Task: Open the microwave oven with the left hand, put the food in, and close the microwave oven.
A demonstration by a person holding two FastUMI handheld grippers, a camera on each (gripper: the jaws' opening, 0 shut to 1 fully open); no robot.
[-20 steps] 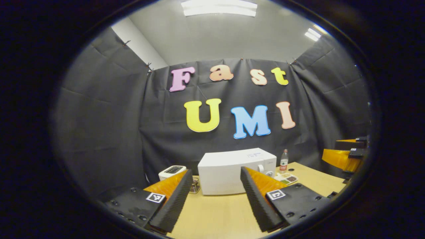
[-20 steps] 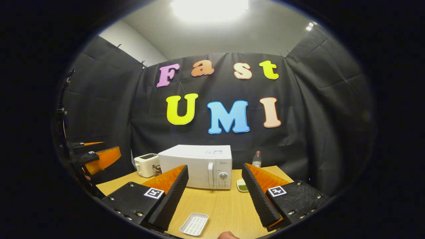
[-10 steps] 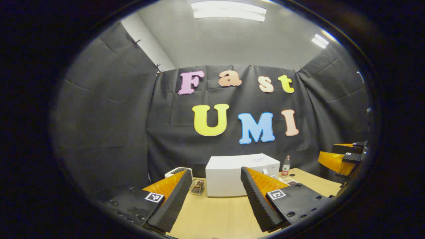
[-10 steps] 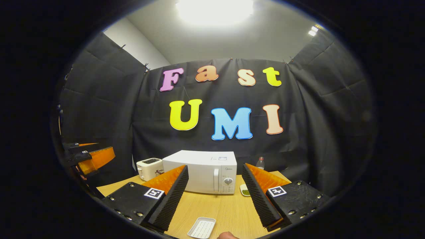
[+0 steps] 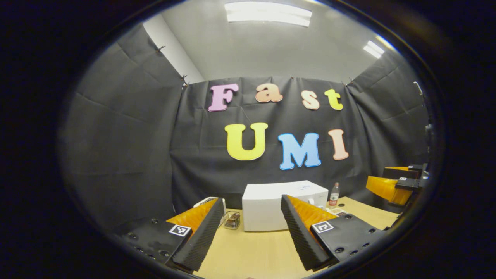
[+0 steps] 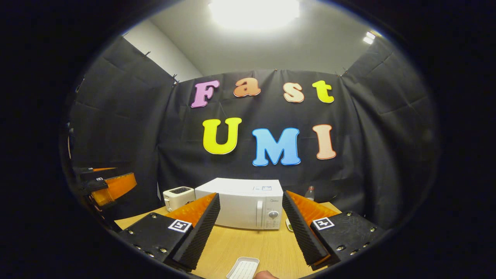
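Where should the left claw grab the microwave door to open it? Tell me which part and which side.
Grip the vertical handle on the microwave, just left of the control panel. Come straight at the front with the open left claw straddling the bar; hinges probably sit on the far left.

On the light wooden table [image 6: 248, 248] stand one white box-shaped microwave oven [image 6: 244, 203], one white toaster [image 6: 177, 197], one clear plastic bottle with a red label [image 5: 334, 195], one small wire basket [image 5: 231, 221] and one white ribbed rectangular tray [image 6: 243, 268]. Two grippers: left gripper [image 5: 252, 232], right gripper [image 6: 252, 232].
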